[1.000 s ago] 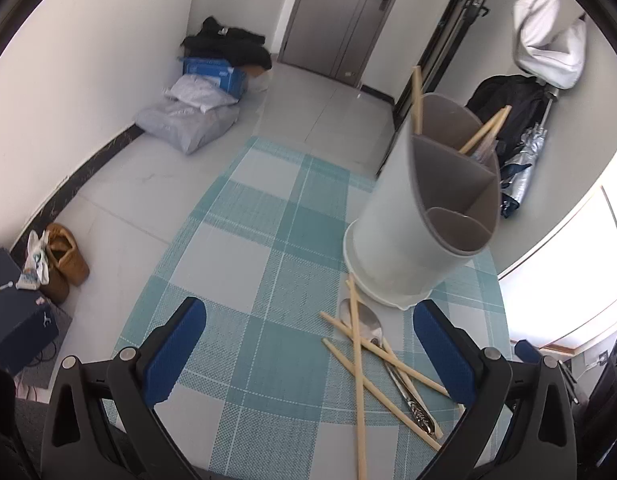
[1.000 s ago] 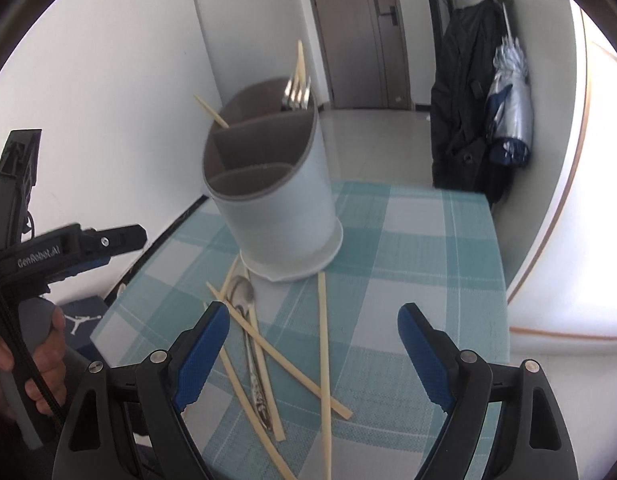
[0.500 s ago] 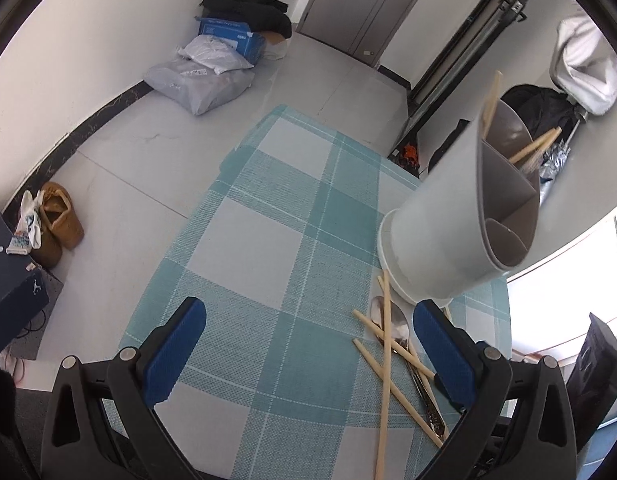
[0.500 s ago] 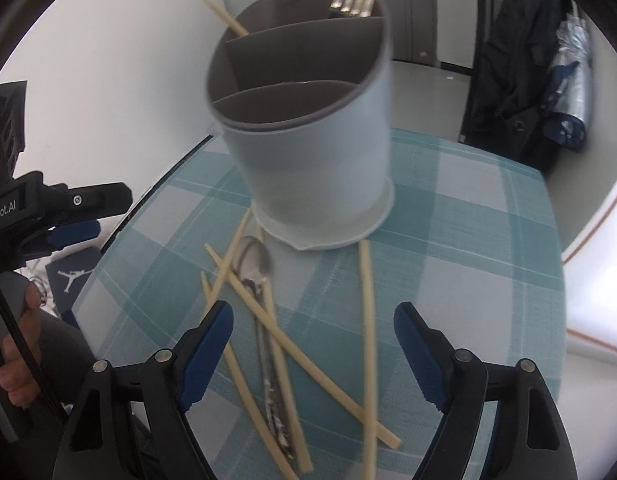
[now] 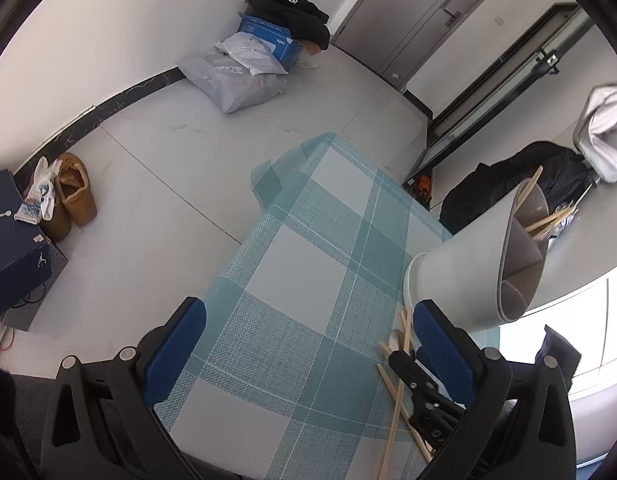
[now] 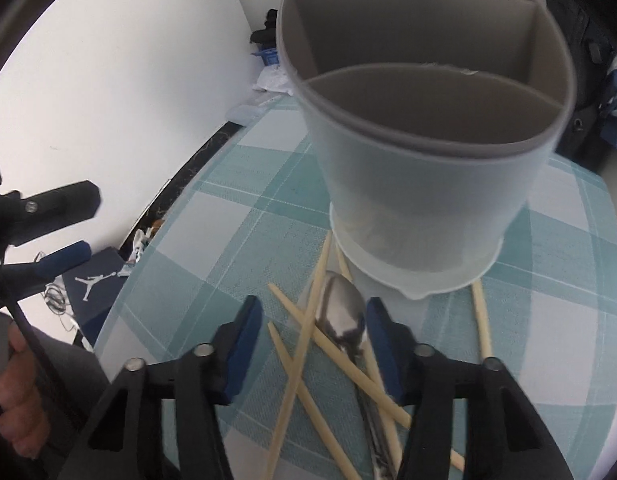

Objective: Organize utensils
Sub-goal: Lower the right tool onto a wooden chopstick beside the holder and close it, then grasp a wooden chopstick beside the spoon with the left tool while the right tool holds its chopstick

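Right tongs (image 6: 312, 344) closing over the pile – spoon (image 6: 342, 316) bowl and crossed chopsticks (image 6: 298, 354) sit between the blue pads, no contact with them yet. Left tongs (image 5: 308, 348) spread wide, nothing between the pads, over bare checked mat (image 5: 308, 264) on the counter. Pile lies on the mat just in front of the grey divided holder (image 6: 424, 152), one chopstick running up against its base. Holder's rear compartments carry chopsticks; the front one looks empty. Shoes (image 5: 70, 196) and bags (image 5: 236, 76) on the floor beyond the counter.
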